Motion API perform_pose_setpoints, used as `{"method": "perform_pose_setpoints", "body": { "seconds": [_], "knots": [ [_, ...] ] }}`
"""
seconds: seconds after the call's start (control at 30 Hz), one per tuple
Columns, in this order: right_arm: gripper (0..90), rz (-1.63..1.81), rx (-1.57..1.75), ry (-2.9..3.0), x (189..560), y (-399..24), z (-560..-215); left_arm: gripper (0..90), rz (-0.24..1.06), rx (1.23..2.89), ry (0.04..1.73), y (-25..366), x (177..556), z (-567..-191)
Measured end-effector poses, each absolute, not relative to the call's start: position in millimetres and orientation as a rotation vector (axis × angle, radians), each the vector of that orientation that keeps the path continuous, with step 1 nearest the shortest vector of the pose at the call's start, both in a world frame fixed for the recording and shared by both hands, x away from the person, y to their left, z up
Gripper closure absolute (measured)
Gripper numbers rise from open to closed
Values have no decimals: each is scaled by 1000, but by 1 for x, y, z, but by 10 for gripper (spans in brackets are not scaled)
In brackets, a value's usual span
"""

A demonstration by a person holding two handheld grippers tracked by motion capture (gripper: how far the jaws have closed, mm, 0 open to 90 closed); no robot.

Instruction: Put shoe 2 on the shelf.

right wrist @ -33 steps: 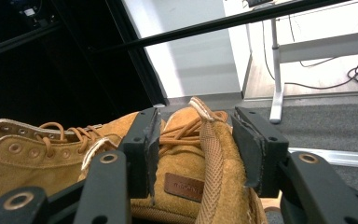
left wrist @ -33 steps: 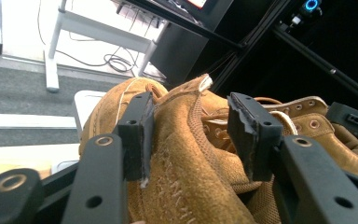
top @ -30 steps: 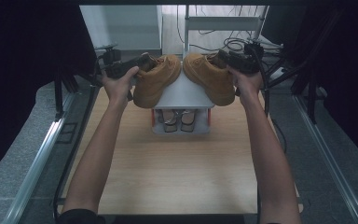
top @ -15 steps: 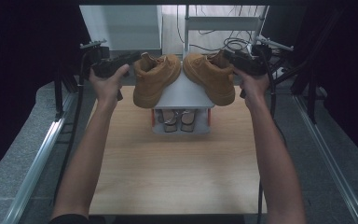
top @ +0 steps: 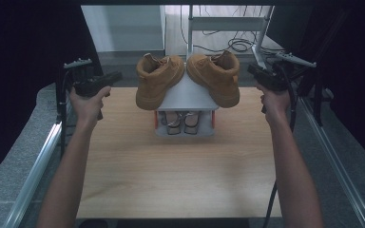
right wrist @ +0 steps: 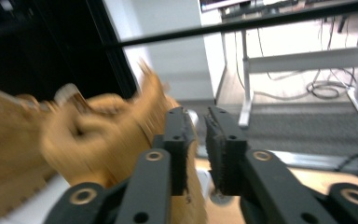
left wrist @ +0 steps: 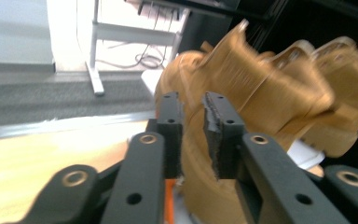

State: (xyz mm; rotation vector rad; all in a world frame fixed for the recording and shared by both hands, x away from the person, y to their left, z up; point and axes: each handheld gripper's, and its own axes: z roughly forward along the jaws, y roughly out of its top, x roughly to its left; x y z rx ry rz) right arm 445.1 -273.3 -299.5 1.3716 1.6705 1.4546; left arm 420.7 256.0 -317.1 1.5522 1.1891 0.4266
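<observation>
Two tan boots sit on top of a small grey rack [top: 186, 92] in the upper middle of the high view. The left boot [top: 157, 80] and the right boot [top: 217, 76] lean with their toes pointing out and down, so each one hangs a bit over its side of the rack. They are a warm yellow-brown, with soft-looking sides, thick soles and a high top at the ankle. Their heel ends meet in the middle. Under the rack's top, a pair of sandals [top: 183, 121] lies on the lower shelf. The rack stands on a light wooden table [top: 180, 175]. Your left gripper [top: 116, 76] is at the left of the picture, off to the side of the left boot and not touching it. Your right gripper [top: 251, 70] is at the right, just beside the right boot, with a little gap. In the left gripper view the jaws [left wrist: 193, 133] have just been closing; now only a thin gap is left and nothing is in it, with the blurry boot behind. In the right gripper view the jaws [right wrist: 196, 147] have just been closing too, nearly together and empty.
</observation>
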Motion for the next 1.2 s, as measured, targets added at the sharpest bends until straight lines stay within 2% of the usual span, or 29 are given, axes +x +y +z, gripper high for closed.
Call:
{"method": "perform_pose_setpoints", "body": {
  "seconds": [0.17,0.5,1.2],
  "knots": [
    [888,1374,1387,1730,448,-280,-326,854,406,1577,1217,260,423,-336],
    [892,1299,1420,1782,458,-281,-360,896,400,1656,1243,244,434,-362],
    [894,1174,1323,1813,452,-251,-370,899,382,1685,1211,220,435,-364]
  ]
}}
